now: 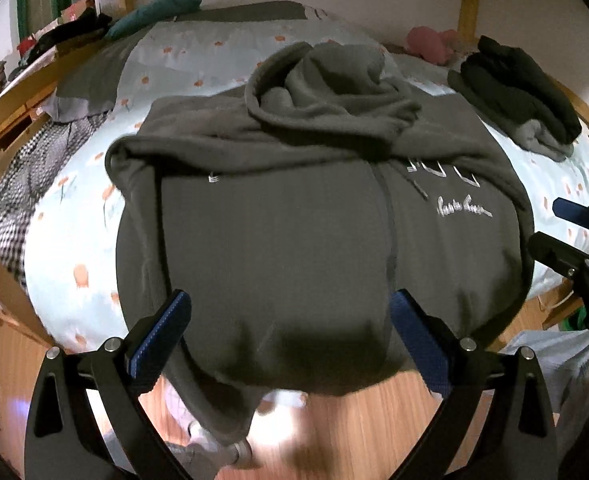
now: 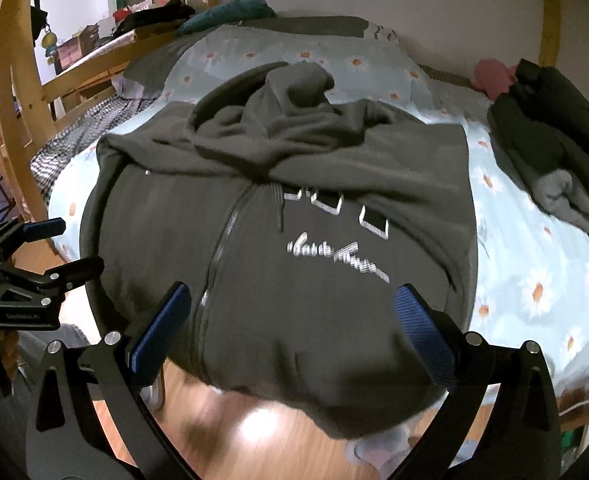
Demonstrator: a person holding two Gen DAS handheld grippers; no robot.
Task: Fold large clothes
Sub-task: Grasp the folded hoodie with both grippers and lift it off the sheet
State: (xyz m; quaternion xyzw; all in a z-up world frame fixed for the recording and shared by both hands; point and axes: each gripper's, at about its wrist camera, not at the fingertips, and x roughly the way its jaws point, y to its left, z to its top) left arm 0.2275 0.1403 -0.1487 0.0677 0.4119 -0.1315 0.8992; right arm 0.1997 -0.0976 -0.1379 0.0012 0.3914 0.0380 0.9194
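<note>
Your left gripper [image 1: 290,332] sits at bottom centre of its frame, fingers spread wide, nothing between them. Your right gripper [image 2: 292,330] is the same: wide apart, empty, bottom centre. Both hover over the near hem, likely lined up so you can grab it and fold it up toward the hood.

The dark grey hoodie [image 1: 294,220] fills mid-frame in both views, lying front-up on the bed, zipper [image 2: 222,232] running down its middle, white chest print [image 2: 334,256] right of it. Both sleeves look tucked inward already, so the body reads as a neat rectangle; judging by that, the side folds are done and the lengthwise fold is left. The hood [image 1: 326,80] is bunched at upper centre. The hem hangs off the mattress edge over the floor, which makes it easy to pinch.

The surface is a pale blue daisy-print sheet [image 2: 534,272], soft, so expect drag. A pile of dark clothes [image 1: 518,92] sits upper right, probably the finished stack. Pink item [image 1: 430,42] behind it, teal pillow [image 1: 158,10] upper left. Wooden bed frame [image 2: 10,92] at left, wood floor [image 1: 366,432] at bottom.
</note>
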